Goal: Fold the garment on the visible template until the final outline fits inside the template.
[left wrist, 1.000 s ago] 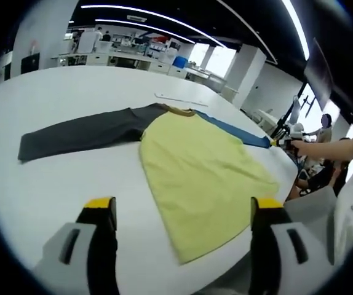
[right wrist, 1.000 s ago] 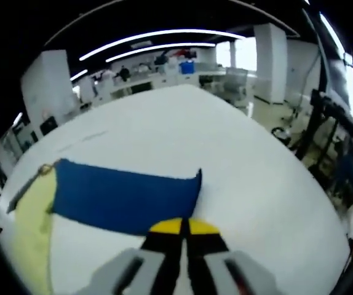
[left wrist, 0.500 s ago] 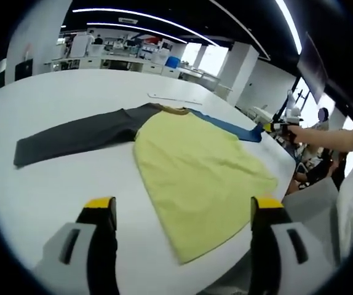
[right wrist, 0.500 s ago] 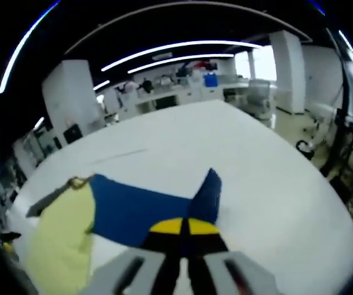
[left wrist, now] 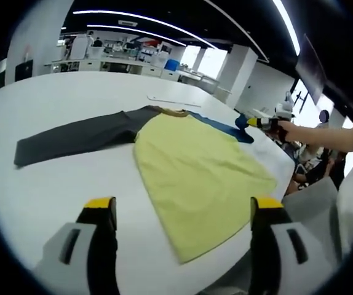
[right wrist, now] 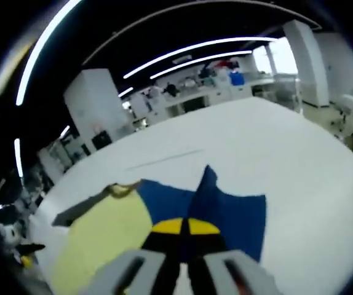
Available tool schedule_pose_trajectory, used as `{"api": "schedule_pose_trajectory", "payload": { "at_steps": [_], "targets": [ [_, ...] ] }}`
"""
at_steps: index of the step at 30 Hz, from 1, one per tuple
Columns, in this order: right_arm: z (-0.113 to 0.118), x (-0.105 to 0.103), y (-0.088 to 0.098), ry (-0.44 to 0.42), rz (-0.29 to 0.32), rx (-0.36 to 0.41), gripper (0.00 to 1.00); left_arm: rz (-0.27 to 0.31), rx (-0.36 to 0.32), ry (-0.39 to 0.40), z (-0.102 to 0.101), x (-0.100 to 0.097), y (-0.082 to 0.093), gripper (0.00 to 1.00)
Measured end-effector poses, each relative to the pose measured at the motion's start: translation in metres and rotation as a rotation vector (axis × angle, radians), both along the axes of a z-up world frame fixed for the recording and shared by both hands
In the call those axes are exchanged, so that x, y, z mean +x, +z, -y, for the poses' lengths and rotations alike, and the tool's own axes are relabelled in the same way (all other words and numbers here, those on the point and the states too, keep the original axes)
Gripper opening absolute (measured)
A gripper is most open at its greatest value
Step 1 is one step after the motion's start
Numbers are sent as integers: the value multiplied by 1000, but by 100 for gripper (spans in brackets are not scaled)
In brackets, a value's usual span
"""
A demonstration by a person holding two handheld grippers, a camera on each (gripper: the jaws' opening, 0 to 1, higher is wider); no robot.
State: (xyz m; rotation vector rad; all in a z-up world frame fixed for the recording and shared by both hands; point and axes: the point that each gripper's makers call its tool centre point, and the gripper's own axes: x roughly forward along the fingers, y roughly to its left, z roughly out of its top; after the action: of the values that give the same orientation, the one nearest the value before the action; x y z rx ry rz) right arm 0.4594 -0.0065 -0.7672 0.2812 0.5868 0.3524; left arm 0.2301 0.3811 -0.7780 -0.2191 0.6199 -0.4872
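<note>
White table [left wrist: 72, 178] bears the shirt [left wrist: 195, 166]; right claw [right wrist: 184, 227] pinches its blue sleeve [right wrist: 226, 209], left claw [left wrist: 182, 206] spread wide.

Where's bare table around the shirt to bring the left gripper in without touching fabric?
Bare table lies below the grey sleeve, left of the yellow body, right ahead of the open left gripper. More lies beyond the collar. It is crowded at the blue sleeve, pinched and raised by the right gripper.
</note>
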Motion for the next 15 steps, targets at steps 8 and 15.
{"api": "schedule_pose_trajectory", "payload": {
  "at_steps": [8, 15],
  "targets": [
    [-56, -1, 0, 91, -10, 34, 0, 6, -6, -1, -1, -1, -2, 86],
    [-109, 6, 6, 169, -19, 79, 0, 8, -9, -10, 0, -1, -2, 85]
  ]
}}
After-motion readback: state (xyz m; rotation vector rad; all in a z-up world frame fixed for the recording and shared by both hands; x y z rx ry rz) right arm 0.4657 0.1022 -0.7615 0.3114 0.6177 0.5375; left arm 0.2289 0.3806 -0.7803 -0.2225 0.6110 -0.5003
